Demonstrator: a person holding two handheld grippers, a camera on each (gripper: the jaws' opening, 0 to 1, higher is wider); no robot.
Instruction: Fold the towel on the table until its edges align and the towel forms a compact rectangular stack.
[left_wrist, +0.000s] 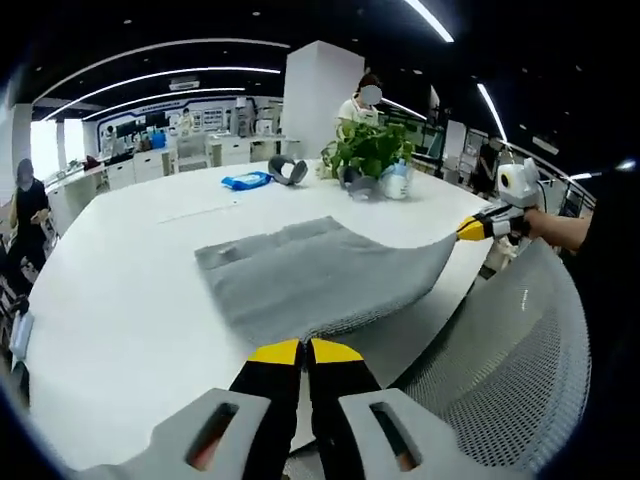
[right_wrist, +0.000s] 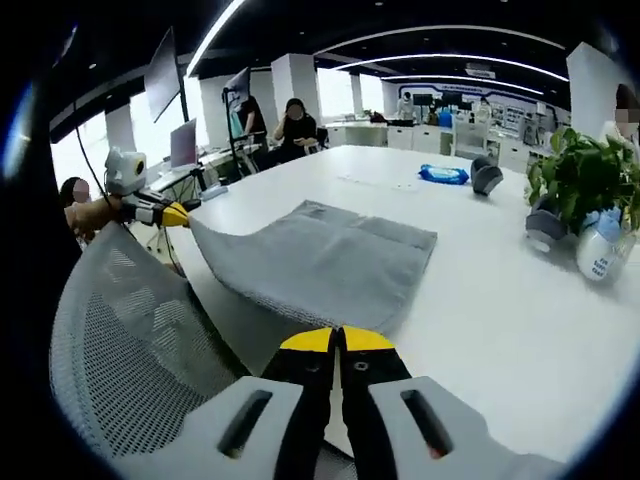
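- The grey towel (left_wrist: 310, 275) lies on the white table (left_wrist: 120, 300), its far part flat on the top and its near edge lifted off the surface, sagging between the 2 grippers.
- In the right gripper view the towel (right_wrist: 320, 260) rises from the table (right_wrist: 500, 320) toward both near corners.
- The left gripper (left_wrist: 305, 352) has its yellow-tipped jaws pressed together on 1 near corner of the towel.
- The right gripper (right_wrist: 337, 340) likewise has its jaws closed on the other near corner.
- Each gripper shows in the other's view: the right gripper (left_wrist: 478, 228) at the towel's corner on the right, the left gripper (right_wrist: 170, 214) at the corner on the left, each in a hand.
- A grey mesh chair back (left_wrist: 510, 360) stands just beside the table's near edge, below the lifted towel; the same chair back (right_wrist: 130, 340) appears in the right gripper view.
- Well beyond the towel on the table stand a potted plant (left_wrist: 368, 150), a white bottle (left_wrist: 397, 182), a blue packet (left_wrist: 246, 181) and a dark rounded object (left_wrist: 288, 170).
- People sit at desks in the office behind.
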